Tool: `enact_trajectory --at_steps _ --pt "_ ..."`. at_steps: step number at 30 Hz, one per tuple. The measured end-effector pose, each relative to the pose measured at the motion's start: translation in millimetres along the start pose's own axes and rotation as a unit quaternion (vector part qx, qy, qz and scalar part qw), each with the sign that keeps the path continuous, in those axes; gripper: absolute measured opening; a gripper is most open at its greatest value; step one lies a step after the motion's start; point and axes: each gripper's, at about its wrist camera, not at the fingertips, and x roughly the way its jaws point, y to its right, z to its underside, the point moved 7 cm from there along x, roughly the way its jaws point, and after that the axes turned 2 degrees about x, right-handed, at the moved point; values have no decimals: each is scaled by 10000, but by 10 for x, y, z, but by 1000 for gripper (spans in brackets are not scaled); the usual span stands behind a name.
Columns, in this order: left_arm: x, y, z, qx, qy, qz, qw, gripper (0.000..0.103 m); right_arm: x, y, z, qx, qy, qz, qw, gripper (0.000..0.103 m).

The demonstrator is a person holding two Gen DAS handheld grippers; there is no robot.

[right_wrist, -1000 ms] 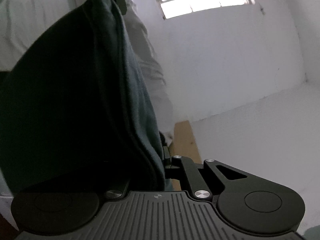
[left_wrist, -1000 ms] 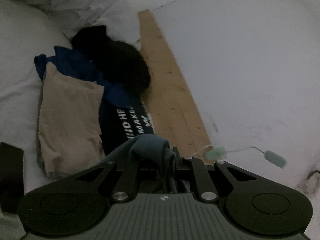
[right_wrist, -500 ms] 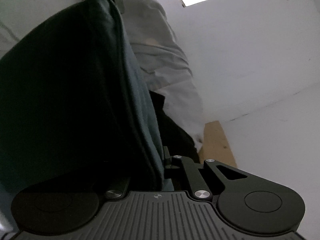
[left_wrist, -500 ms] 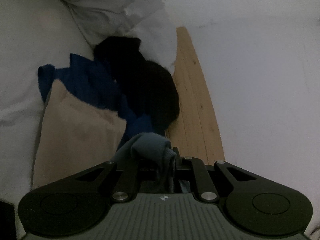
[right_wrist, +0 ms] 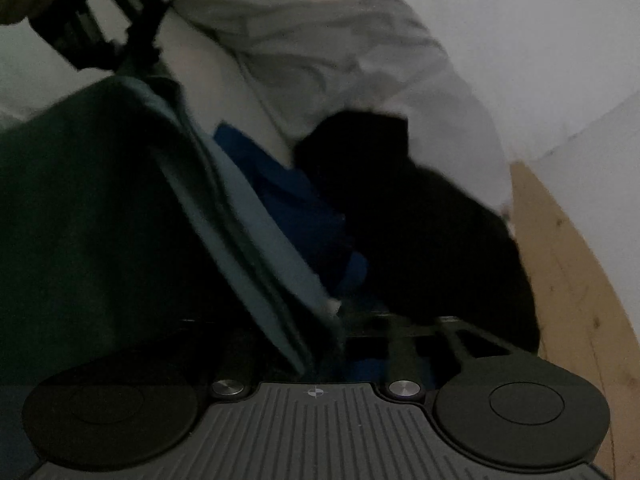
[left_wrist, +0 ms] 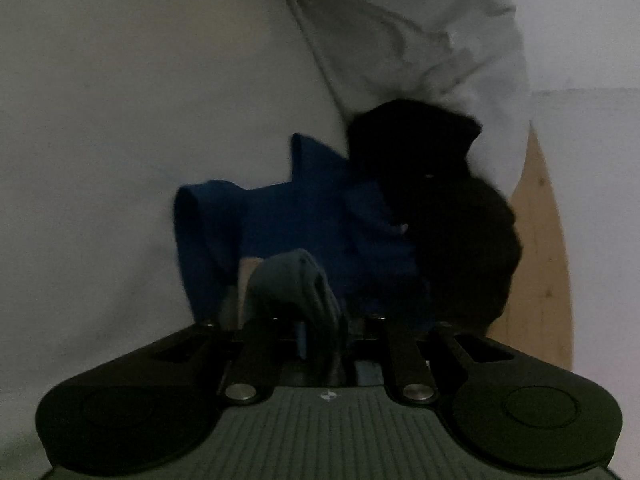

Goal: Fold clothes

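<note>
A grey-blue garment (left_wrist: 294, 280) is bunched between the shut jaws of my left gripper (left_wrist: 320, 320). The same garment (right_wrist: 132, 208) spreads wide across the left of the right wrist view, and my right gripper (right_wrist: 332, 320) is shut on its edge. At the top left of that view the other gripper (right_wrist: 108, 36) holds the cloth's far end. Just ahead lies a pile of clothes on the white bed: a bright blue piece (left_wrist: 288, 216) (right_wrist: 296, 208) and a black piece (left_wrist: 448, 216) (right_wrist: 408, 216). A sliver of beige cloth (left_wrist: 249, 276) shows beside the bunched garment.
A rumpled white pillow or duvet (left_wrist: 400, 32) (right_wrist: 320, 48) lies behind the pile. A wooden bed rail (left_wrist: 540, 248) (right_wrist: 576, 280) runs along the right, with a white wall beyond. White bed sheet (left_wrist: 120, 120) spreads to the left.
Both grippers have swung forward and down towards the clothes pile, which now looms larger. The beige and printed garments have slipped almost out of the left wrist view. The window left the right view.
</note>
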Motion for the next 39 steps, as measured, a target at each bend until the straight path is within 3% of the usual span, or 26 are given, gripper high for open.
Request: enact_trajectory --at_steps 2,3,5,6,9,12,15,18,19,21,25,28,31,32,33,34,36,37,39 --pt "2 -36 -28 15 32 229 9997 46 7 42 25 74 -52 141 9999 90" --pt "-30 -26 -31 38 119 410 9991 66 -89 31 53 188 -70 232 9995 91" --pt "-163 20 -49 123 397 672 9969 95 -318 218 155 671 -10 345 9971 92" --pt "-212 58 -72 175 538 791 9953 103 -434 318 209 919 22 400 9950 95" --pt "-475 177 -41 374 902 896 9912 103 -899 520 376 1381 91 497 9891 99" --pt "-742 292 73 769 958 979 9876 103 -1464 493 548 1916 250 231 9809 100" --pt "-1003 395 403 1630 577 938 9805 103 -1830 201 662 2263 455 13 9730 102" --pt "-1270 373 932 2572 221 820 9626 103 -2189 -97 773 2595 660 -201 9633 102" --pt "-1334 331 1106 2744 124 791 9583 103 -2309 -195 809 2704 728 -272 9596 102" --pt "-1419 213 1351 2777 -46 749 9577 103 -2550 -392 883 2921 863 -414 9516 102" --pt "-1473 33 1663 2399 -372 828 9666 103 -2467 -1200 674 1759 1208 -637 9749 101" --pt "-1548 26 1754 2549 -310 820 9630 103 -2346 -1574 497 845 1294 -768 9850 95" --pt "-1609 6 1754 2591 -154 842 9620 103 -2146 -1855 379 153 1103 -1013 9886 70" --pt "-1510 -13 1726 2663 -125 818 9603 103 -2104 -1852 364 95 1024 -1081 9888 40" --pt "-1512 -14 1745 2811 -115 756 9566 103 -2065 -1841 351 55 943 -1153 9888 21" --pt "-1508 -11 1766 2968 -109 699 9523 103 -2027 -1830 338 15 863 -1224 9887 20" --pt "-1447 23 1837 3372 -129 622 9393 103 -2019 -1588 293 742 854 -1577 9810 17" --pt "-1427 44 1894 3611 -138 591 9305 103 -2020 -1430 302 1162 871 -1654 9755 16" --pt "-1382 117 2049 4211 -216 633 9045 103 -2021 -1103 326 2004 904 -1776 9592 16"
